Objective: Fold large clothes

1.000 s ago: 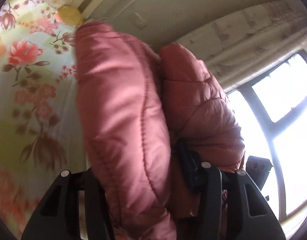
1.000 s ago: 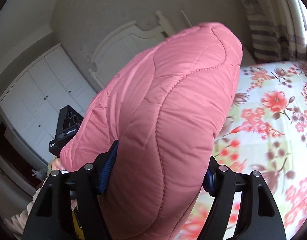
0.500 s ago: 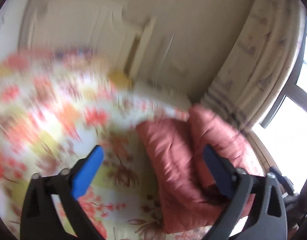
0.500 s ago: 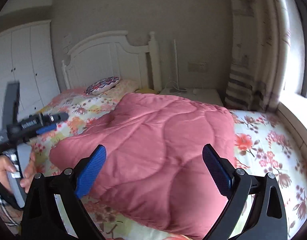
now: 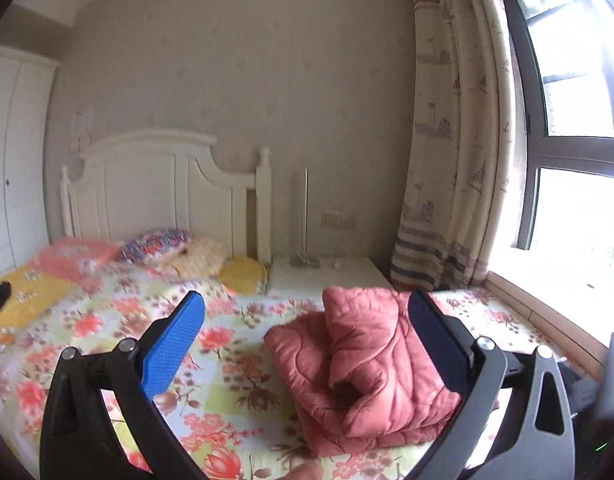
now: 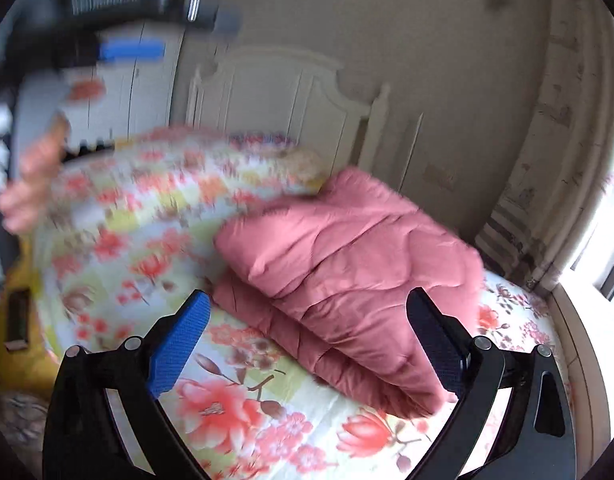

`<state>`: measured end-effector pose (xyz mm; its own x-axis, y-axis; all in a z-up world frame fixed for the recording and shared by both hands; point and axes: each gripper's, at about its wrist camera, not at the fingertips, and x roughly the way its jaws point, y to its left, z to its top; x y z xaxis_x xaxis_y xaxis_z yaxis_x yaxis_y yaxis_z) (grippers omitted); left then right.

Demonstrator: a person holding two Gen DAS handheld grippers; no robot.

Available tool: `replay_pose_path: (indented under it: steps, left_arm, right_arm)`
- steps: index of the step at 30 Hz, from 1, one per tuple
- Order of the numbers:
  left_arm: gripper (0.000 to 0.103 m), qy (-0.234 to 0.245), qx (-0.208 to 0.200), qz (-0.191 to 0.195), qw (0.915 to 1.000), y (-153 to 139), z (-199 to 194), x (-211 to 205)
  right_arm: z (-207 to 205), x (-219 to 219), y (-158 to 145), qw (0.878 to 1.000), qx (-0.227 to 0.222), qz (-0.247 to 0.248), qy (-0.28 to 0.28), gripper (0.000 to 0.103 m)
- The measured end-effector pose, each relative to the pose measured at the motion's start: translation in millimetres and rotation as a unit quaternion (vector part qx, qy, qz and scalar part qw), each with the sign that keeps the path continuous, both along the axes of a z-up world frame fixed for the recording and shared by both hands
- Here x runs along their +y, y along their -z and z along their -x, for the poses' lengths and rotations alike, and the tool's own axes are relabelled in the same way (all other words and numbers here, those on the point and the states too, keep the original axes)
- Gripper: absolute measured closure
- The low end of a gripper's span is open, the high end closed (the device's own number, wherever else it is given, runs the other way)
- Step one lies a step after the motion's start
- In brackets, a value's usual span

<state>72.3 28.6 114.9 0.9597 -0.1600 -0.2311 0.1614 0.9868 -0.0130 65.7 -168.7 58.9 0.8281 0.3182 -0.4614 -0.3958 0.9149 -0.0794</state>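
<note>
Jacket: a pink quilted jacket [image 5: 363, 368] lies on the flowered bedspread [image 5: 107, 320], on the right side of the bed toward the window [image 5: 567, 120]. It sits as a thick bundle, doubled over itself with one layer resting on another.
Fold, done: judging from the stacked layers and the compact shape, the main folds look finished and the bundle has been set down.
Fold, left: the top layer bulges and leaves a loose gap at the near edge, so a little pressing or squaring up may remain. Whether more clothes wait cannot be told.
Left claw: the left gripper [image 5: 307, 320] stands wide with nothing between its fingers; the jacket lies beyond it, apart from both pads.
Right claw: the right gripper [image 6: 307, 316] is also wide and empty, above the near edge of the jacket [image 6: 347, 264] without touching it.
Other hand: in the right wrist view a blurred hand [image 6: 31, 184] holds the other tool at far left, well away from the bundle.
</note>
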Motion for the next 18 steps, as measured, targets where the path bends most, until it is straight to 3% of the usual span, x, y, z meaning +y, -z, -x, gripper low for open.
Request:
replay_pose_path:
  steps: [6, 13, 18]
  left_arm:
    - [0.002, 0.003, 0.016, 0.014, 0.9998, 0.7, 32.9, -33.9]
    - [0.002, 0.003, 0.038, -0.054, 0.9978, 42.3, 43.8, -78.2]
    - [0.002, 0.013, 0.053, -0.059, 0.9967, 57.0, 42.2, -86.3]
  right_arm:
    - [39.0, -65.8, -48.3, 0.990, -0.069, -0.058, 0.107, 0.005]
    - [35.6, -84.6, -35.5, 0.982, -0.038, -0.064, 0.171, 0.005]
    - [35.0, -81.9, -28.8, 0.981, -0.034, -0.071, 0.177, 0.005]
